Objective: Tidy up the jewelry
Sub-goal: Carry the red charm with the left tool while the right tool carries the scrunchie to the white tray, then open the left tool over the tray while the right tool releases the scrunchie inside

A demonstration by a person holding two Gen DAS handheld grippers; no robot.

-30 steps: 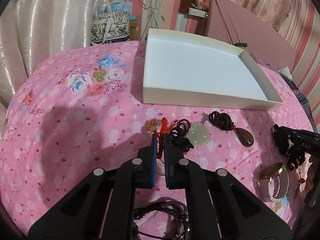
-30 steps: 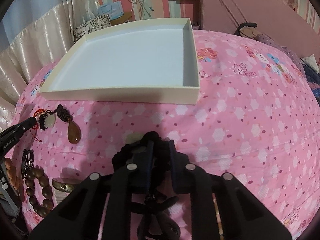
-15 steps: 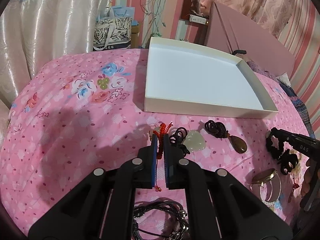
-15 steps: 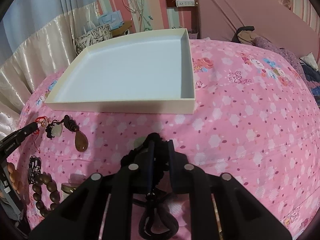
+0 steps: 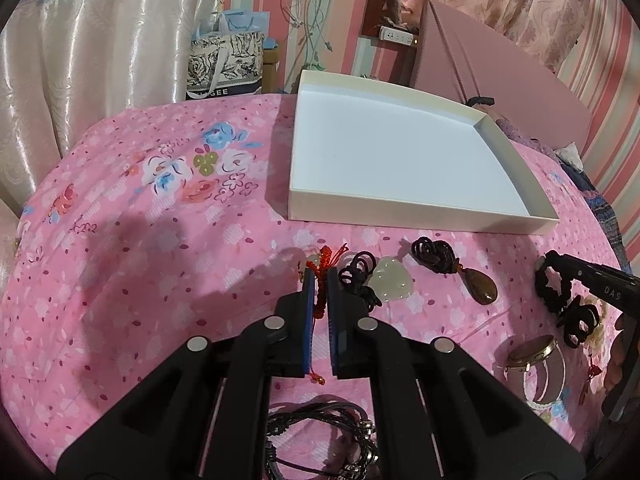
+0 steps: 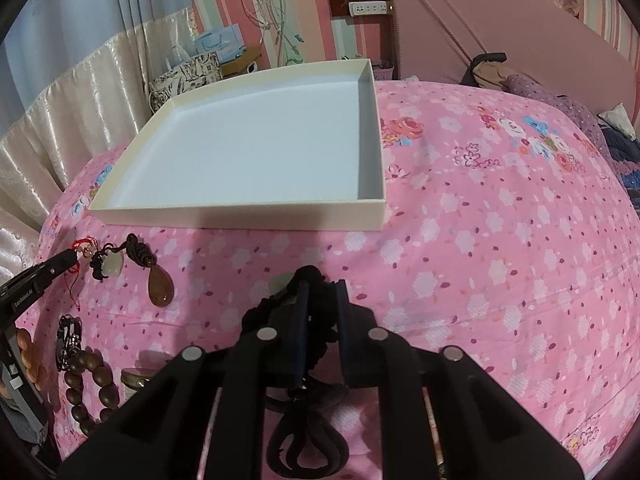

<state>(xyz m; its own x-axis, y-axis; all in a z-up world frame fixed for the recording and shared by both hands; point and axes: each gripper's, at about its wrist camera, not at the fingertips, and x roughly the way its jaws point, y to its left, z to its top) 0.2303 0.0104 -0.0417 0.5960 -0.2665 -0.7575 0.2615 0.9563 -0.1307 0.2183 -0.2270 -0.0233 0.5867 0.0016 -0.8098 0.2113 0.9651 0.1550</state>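
My left gripper (image 5: 320, 274) is shut on a red cord necklace (image 5: 322, 268) with a small pale bead, lifted off the pink bedspread. My right gripper (image 6: 322, 286) is shut on a black cord necklace (image 6: 316, 312) that dangles below it; it also shows in the left wrist view (image 5: 560, 296). An empty white tray (image 5: 400, 208) lies ahead, its near wall just beyond both grippers (image 6: 240, 216). On the bedspread lie a pale jade pendant on black cord (image 5: 390, 280) and a brown teardrop pendant (image 5: 482, 286).
A gold watch (image 5: 534, 354) and black leather bracelets (image 5: 320, 428) lie near the left gripper. A brown bead bracelet (image 6: 86, 392) lies at the lower left of the right wrist view. A pink headboard (image 5: 500, 56) and curtains (image 5: 100, 60) stand behind the bed.
Both grippers have risen with their necklaces. The red cord and the black cord have lifted off the bedspread, and the tray sits lower and farther in both views.
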